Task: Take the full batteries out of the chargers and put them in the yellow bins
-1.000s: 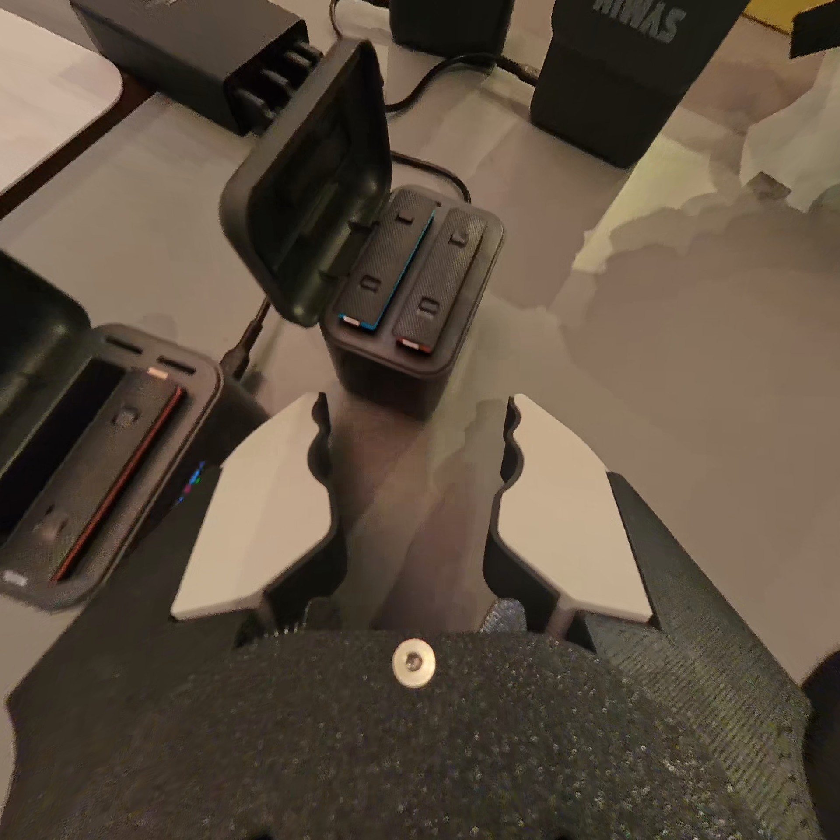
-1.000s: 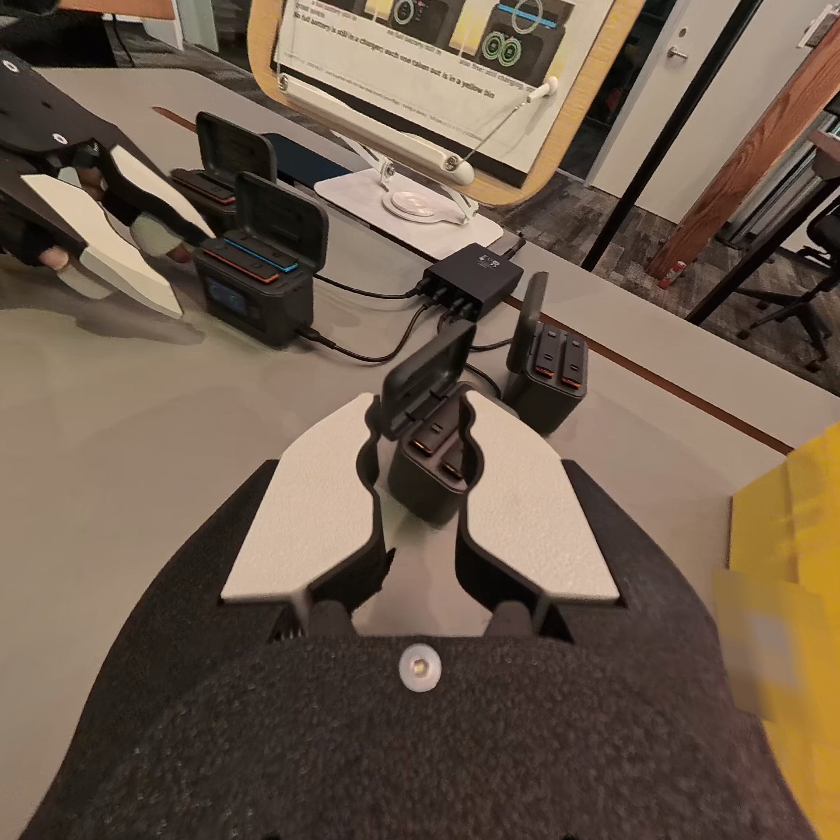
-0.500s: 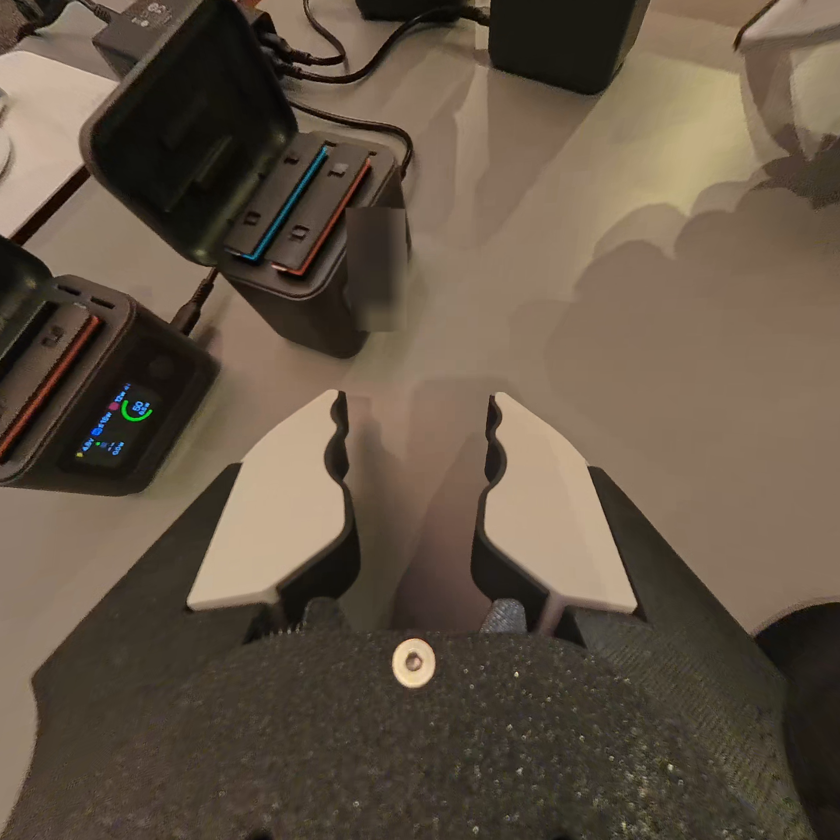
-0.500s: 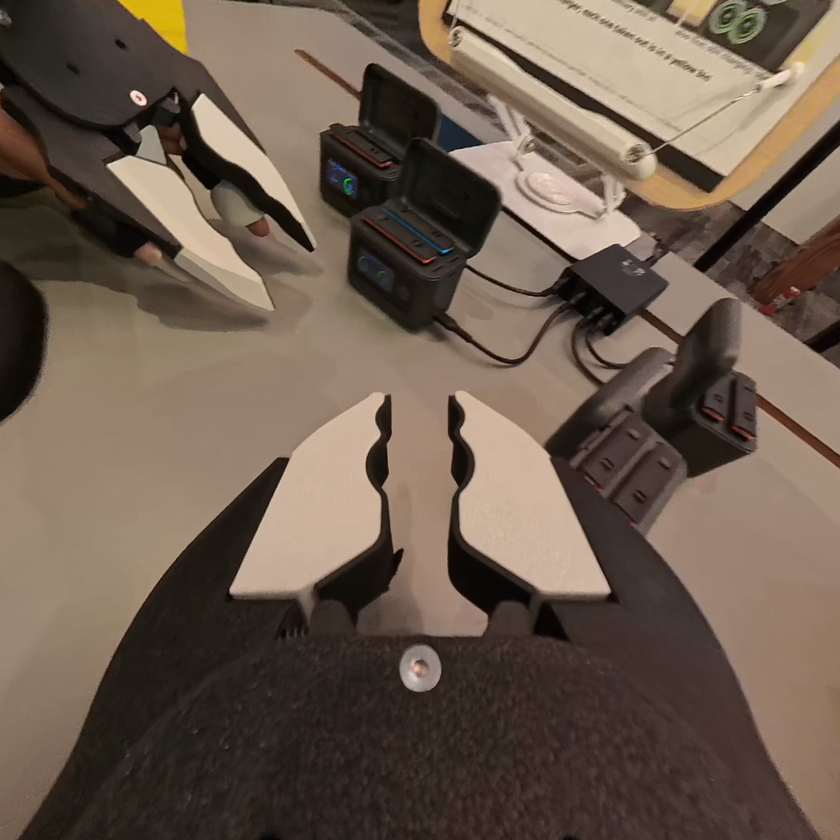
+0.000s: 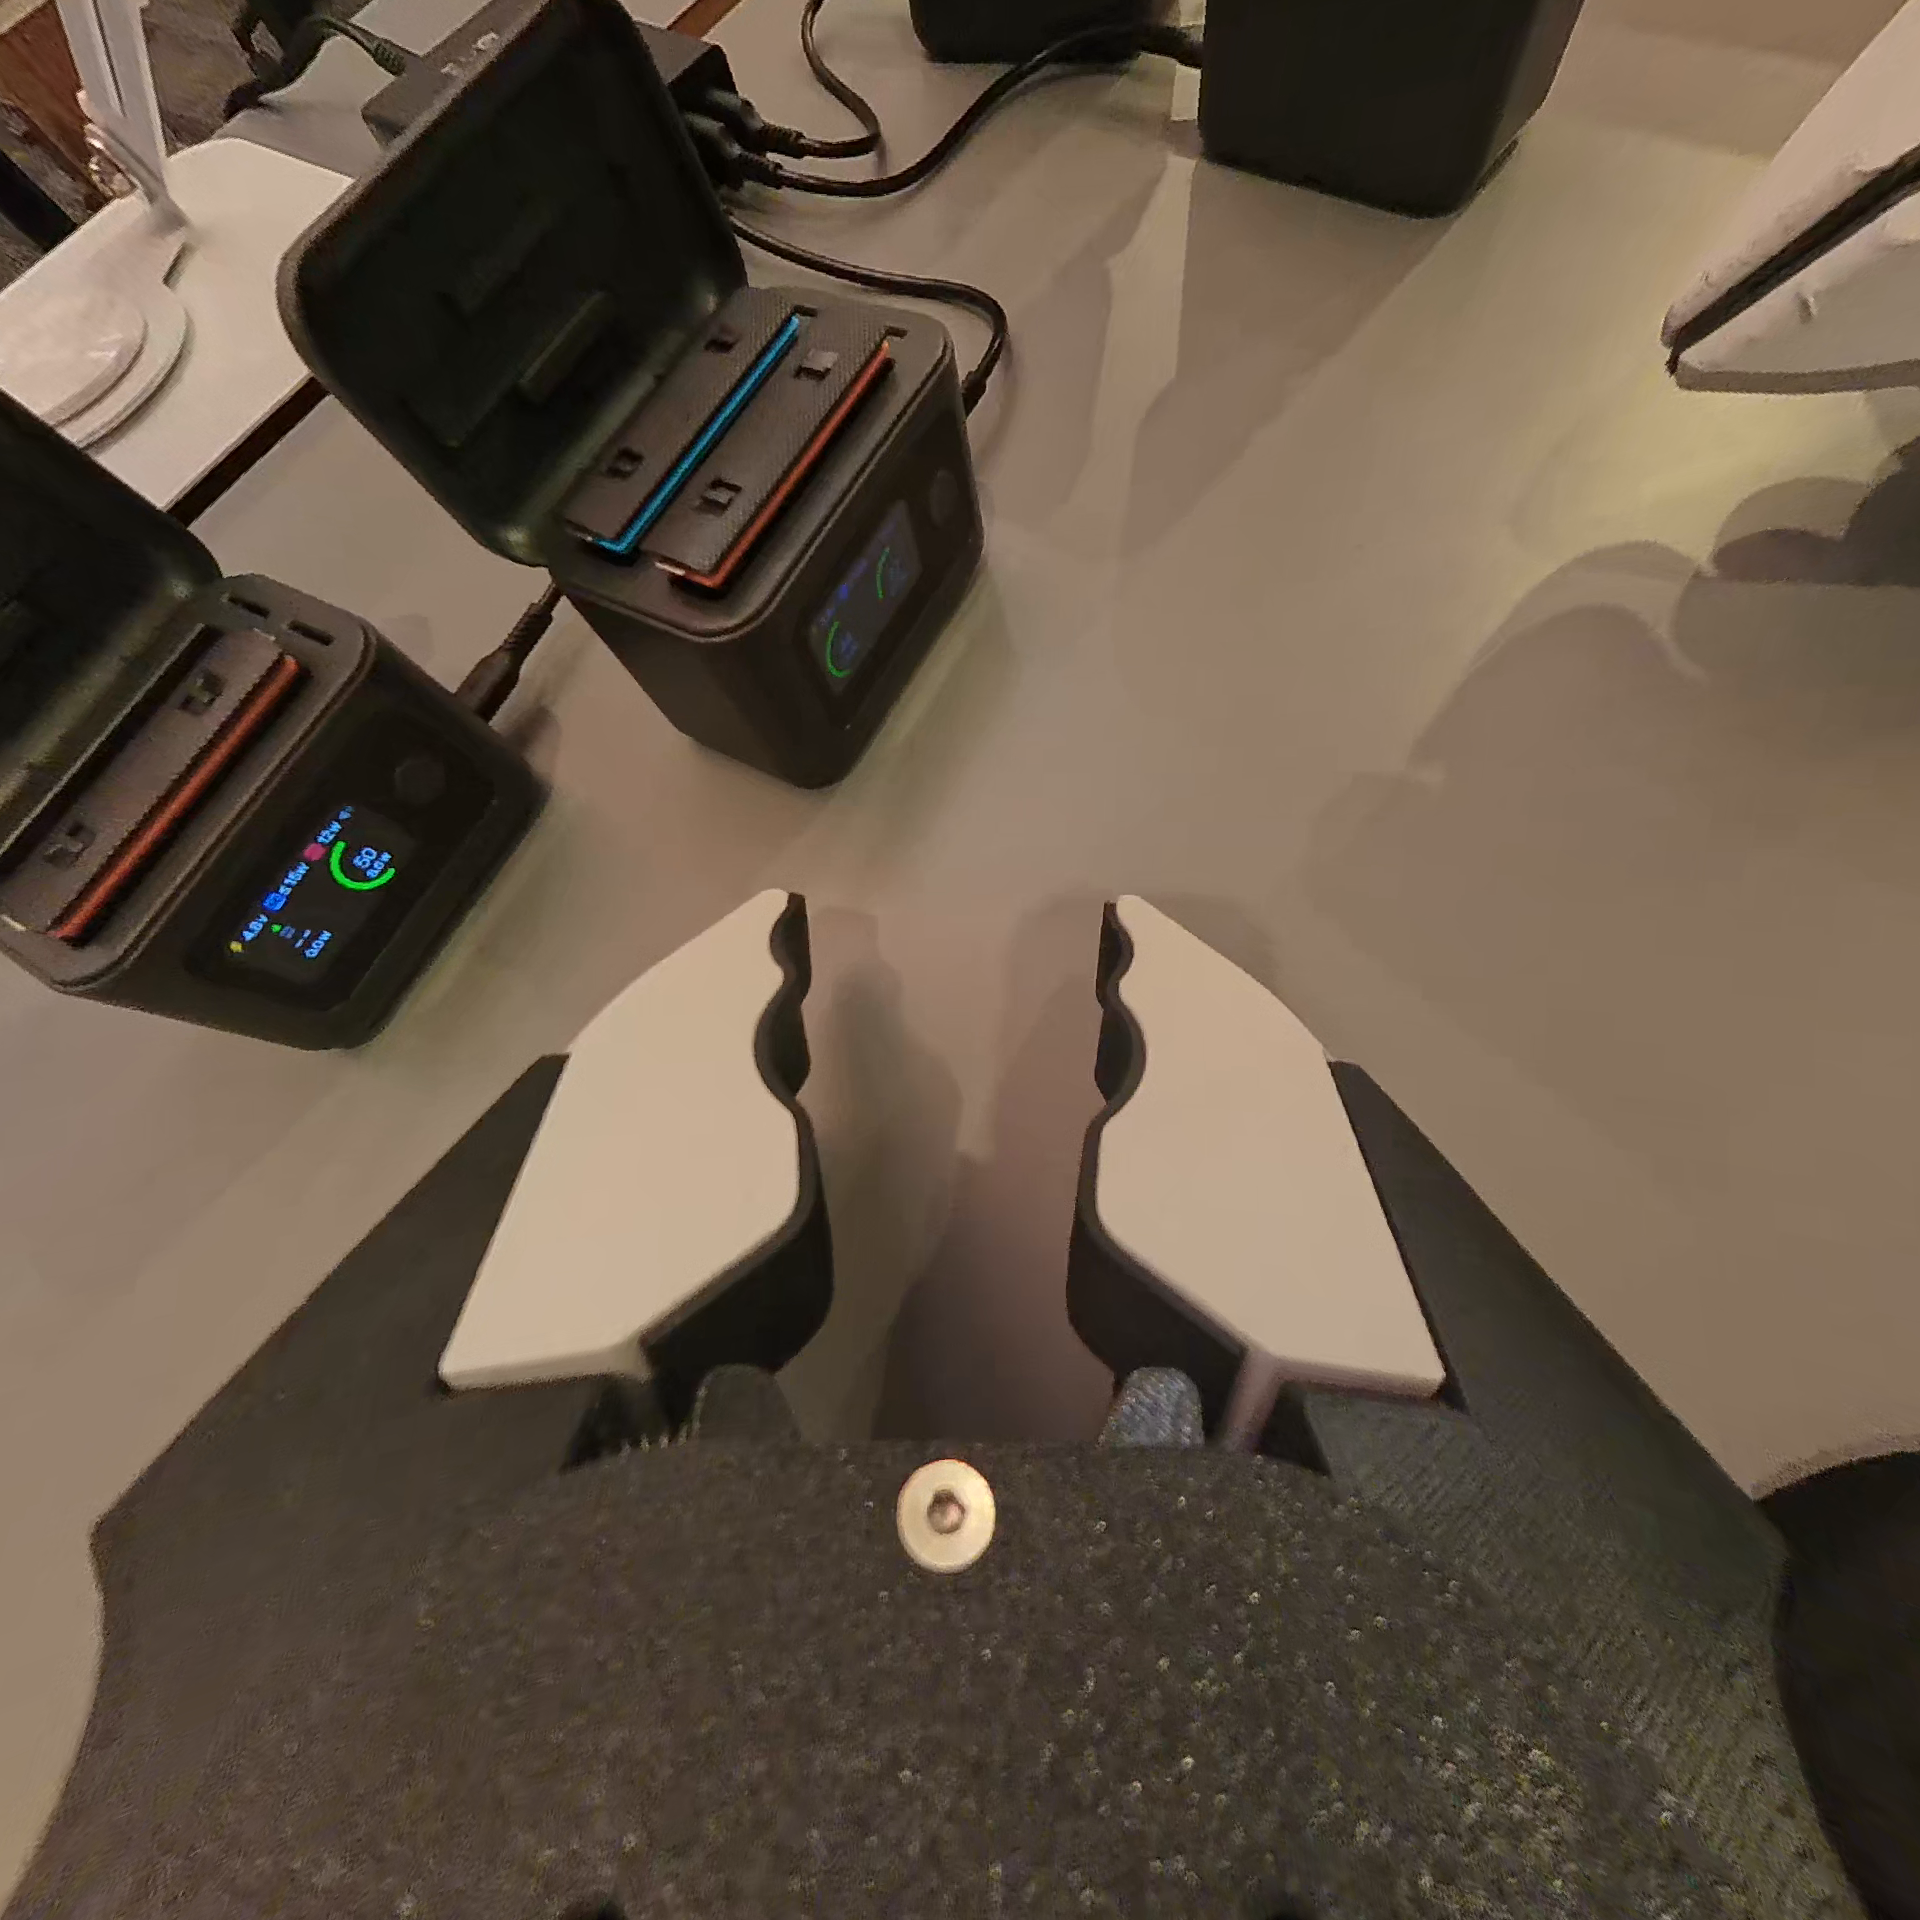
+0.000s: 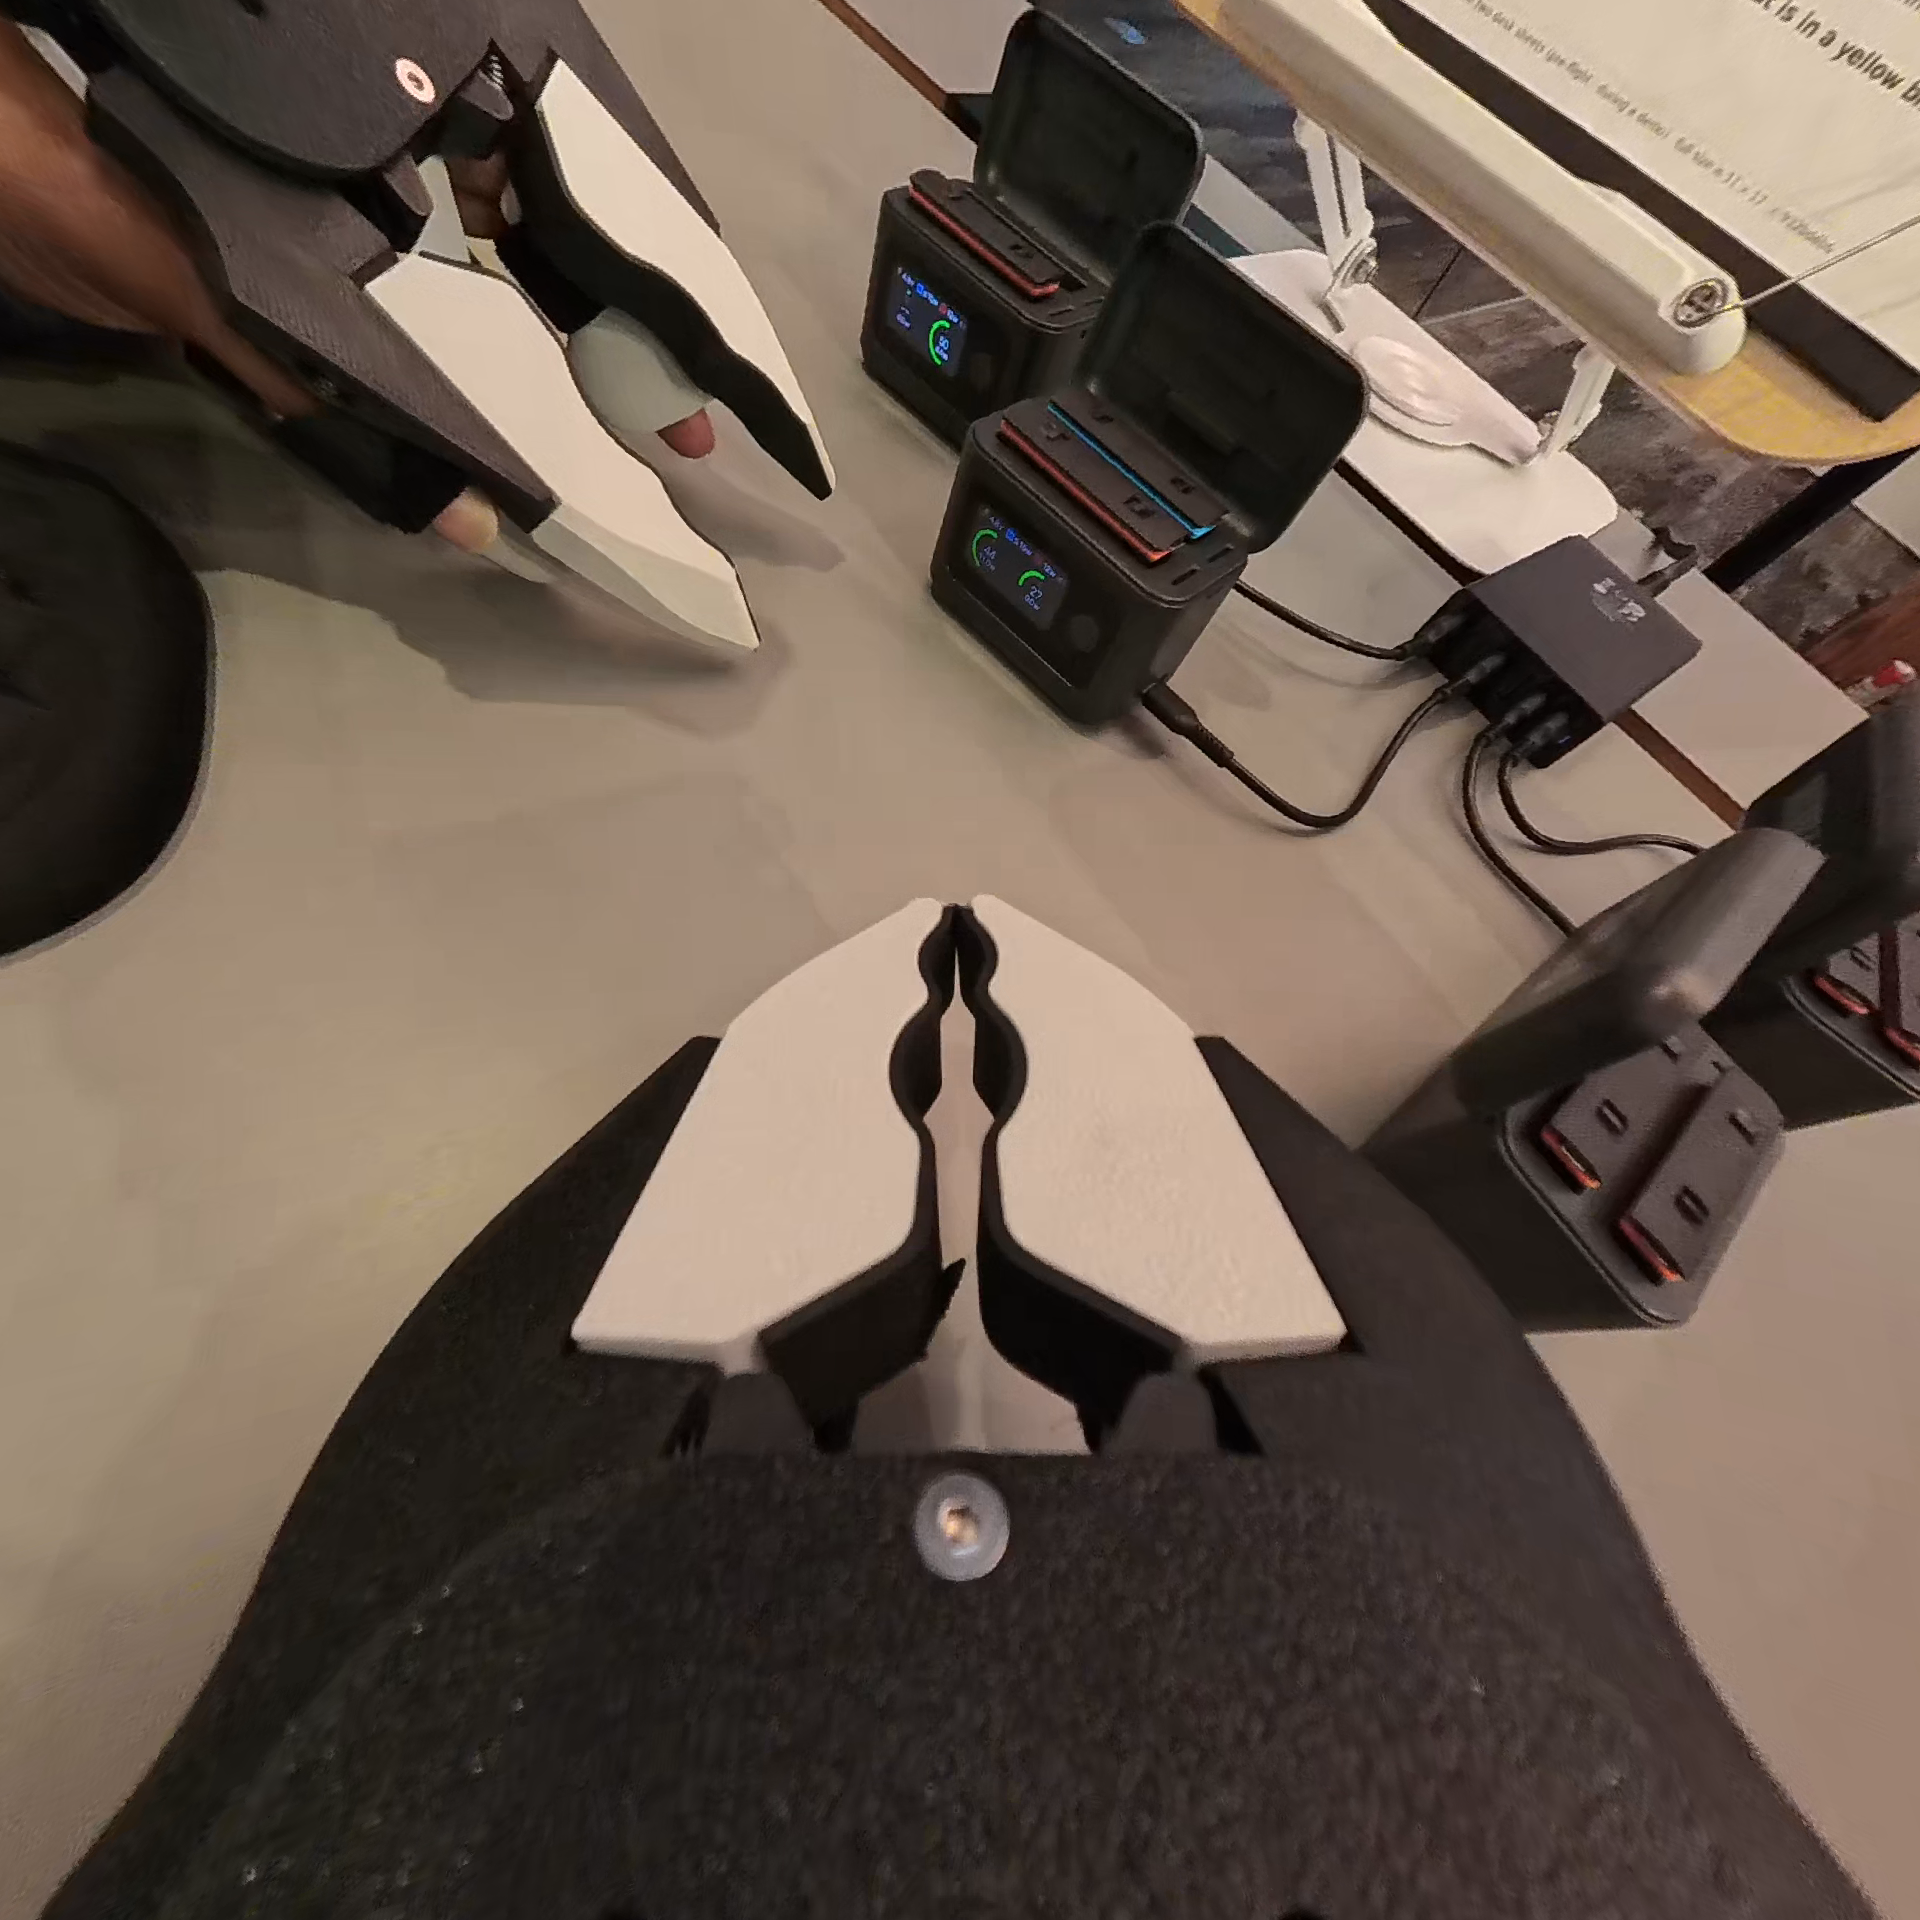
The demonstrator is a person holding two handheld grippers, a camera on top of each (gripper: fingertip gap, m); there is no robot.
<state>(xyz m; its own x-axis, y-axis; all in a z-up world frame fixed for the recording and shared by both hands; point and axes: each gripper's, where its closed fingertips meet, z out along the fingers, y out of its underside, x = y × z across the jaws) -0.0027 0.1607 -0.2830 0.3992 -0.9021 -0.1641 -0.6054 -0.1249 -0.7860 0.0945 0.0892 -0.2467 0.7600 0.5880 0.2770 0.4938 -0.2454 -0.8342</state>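
Grippers idle above table: left gripper [image 5: 951, 914] wide, right gripper [image 6: 961, 914] closed, both empty.
Next: choose a full battery [image 5: 774, 462] in the charger [image 5: 800, 582].

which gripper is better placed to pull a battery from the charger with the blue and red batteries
Left, I think. The left gripper is open and empty, and the charger with the blue-edged battery sits just ahead to its left. The right gripper is shut and farther from it, with nearer chargers on its right.
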